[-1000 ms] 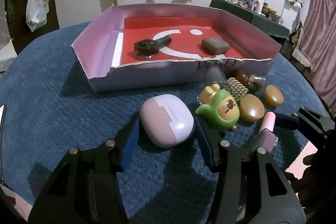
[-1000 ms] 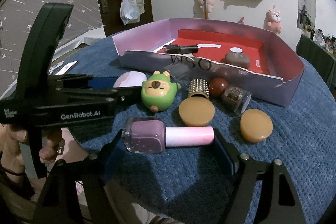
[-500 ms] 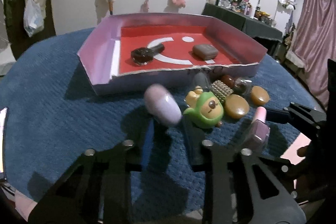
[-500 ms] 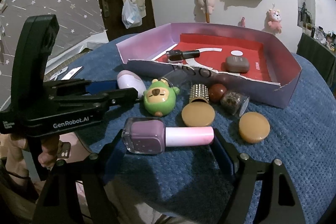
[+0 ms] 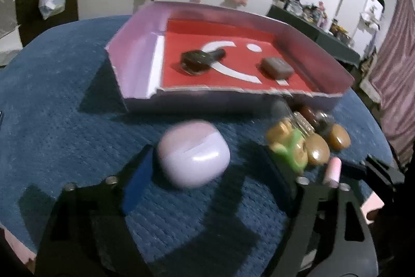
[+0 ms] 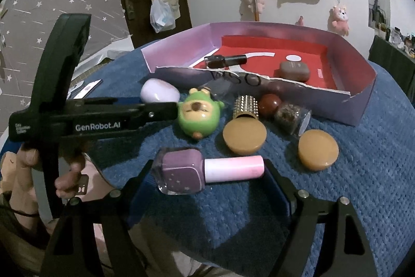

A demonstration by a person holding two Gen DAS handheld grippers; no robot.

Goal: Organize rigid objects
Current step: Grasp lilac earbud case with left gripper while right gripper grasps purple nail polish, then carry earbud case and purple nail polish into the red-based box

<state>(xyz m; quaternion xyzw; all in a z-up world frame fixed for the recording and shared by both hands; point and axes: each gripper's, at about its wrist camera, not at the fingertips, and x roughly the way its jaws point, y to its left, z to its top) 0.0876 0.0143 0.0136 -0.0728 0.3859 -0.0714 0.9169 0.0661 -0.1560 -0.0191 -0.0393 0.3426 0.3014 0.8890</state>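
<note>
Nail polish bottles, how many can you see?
2. A purple nail polish bottle lies between the right gripper fingers, near the table's front. A dark nail polish bottle lies inside the box. Others could hide behind clutter.

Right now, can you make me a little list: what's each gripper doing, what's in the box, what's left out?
Left gripper: jaws open around lilac earbud case
Right gripper: jaws shut on purple nail polish bottle
In pink box: dark nail polish bottle, brown earbud case
On blue cloth: green bear toy, studded gold cap, two tan lids
</note>
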